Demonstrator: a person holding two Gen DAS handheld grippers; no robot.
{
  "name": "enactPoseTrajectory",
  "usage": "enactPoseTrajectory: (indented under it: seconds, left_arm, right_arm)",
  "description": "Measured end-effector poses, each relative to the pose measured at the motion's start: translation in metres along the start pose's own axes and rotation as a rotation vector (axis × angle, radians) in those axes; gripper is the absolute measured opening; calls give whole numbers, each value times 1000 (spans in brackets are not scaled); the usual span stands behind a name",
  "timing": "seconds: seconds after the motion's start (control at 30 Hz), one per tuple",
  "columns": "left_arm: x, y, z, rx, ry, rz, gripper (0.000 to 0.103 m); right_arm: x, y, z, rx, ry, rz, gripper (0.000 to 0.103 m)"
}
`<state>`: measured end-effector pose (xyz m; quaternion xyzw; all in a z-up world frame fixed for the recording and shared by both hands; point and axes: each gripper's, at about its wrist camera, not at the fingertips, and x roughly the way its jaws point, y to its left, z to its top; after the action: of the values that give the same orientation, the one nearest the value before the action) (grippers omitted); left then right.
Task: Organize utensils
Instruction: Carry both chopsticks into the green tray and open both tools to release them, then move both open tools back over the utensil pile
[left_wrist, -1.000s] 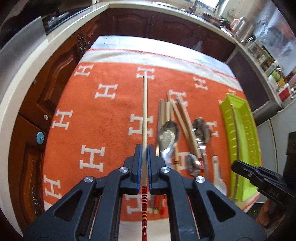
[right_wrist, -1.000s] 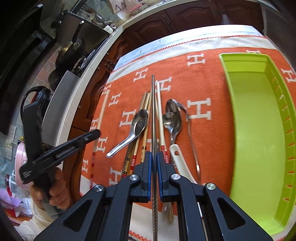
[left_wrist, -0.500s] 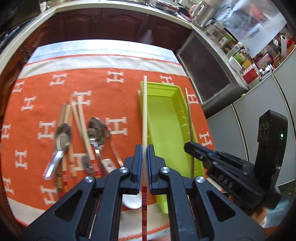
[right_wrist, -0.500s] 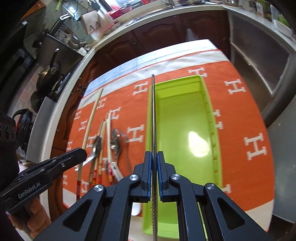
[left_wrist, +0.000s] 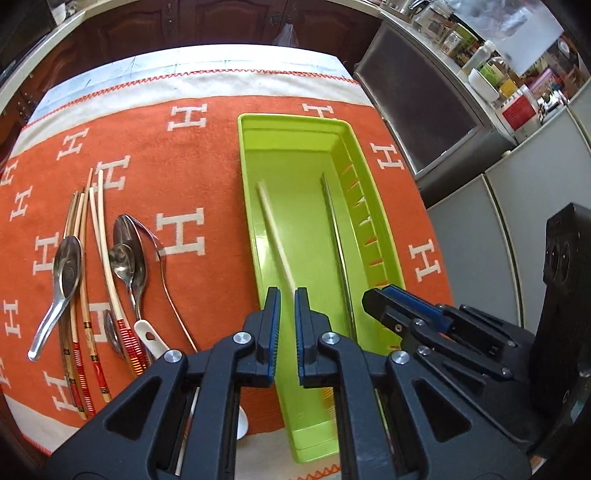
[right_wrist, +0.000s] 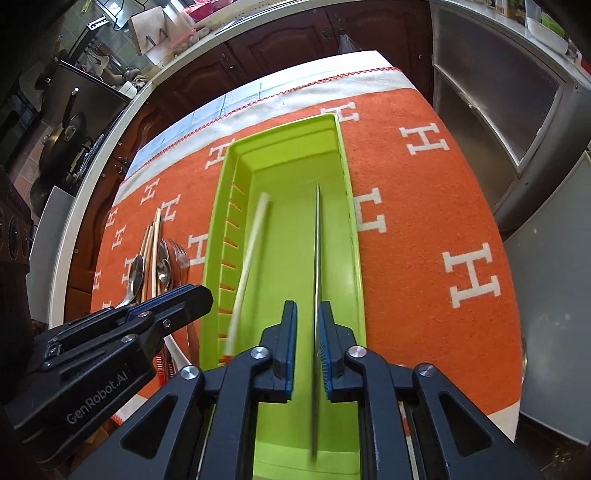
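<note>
A pale wooden chopstick (left_wrist: 275, 242) and a thin grey metal chopstick (left_wrist: 338, 251) lie lengthwise, apart, in the long lime-green plastic tray (left_wrist: 295, 123). The left hand-held gripper (left_wrist: 287, 325) hangs over the tray's near end, its jaws just parted and clear of the wooden stick below. The right hand-held gripper (right_wrist: 307, 343) has also been spreading; the blurred metal stick runs between its pads, hard by the right one. Spoons and chopsticks (left_wrist: 99, 266) lie left of the tray on the orange H-patterned towel (left_wrist: 184, 173) over the bench.
</note>
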<state>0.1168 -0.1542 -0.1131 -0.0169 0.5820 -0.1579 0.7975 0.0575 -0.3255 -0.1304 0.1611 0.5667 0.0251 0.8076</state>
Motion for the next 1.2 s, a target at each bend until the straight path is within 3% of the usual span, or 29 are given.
enactPoseTrajectory:
  seconds: [0.07, 0.13, 0.2, 0.37, 0.5, 0.93, 1.2]
  left_arm:
    - [-6, 3, -3, 20, -18, 23, 13]
    - [-12, 4, -6, 32, -41, 49, 29]
    - [-20, 8, -9, 35, -66, 61, 36]
    - [-40, 17, -18, 47, -107, 93, 36]
    - [-54, 23, -26, 52, -132, 115, 37]
    - [-95, 43, -49, 43, -222, 168, 37]
    - [-118, 75, -66, 1, -263, 204, 37]
  right_arm:
    - [2, 4, -2, -3, -4, -2, 20]
    - [3, 10, -3, -6, -7, 1, 22]
    - [1, 14, -7, -4, -8, 7, 23]
    - [-7, 24, -17, 3, -20, 16, 25]
    - [-14, 30, -25, 4, -36, 17, 35]
    - [-37, 58, -48, -22, -59, 27, 35]
    - [-46, 85, -57, -56, -59, 32, 35]
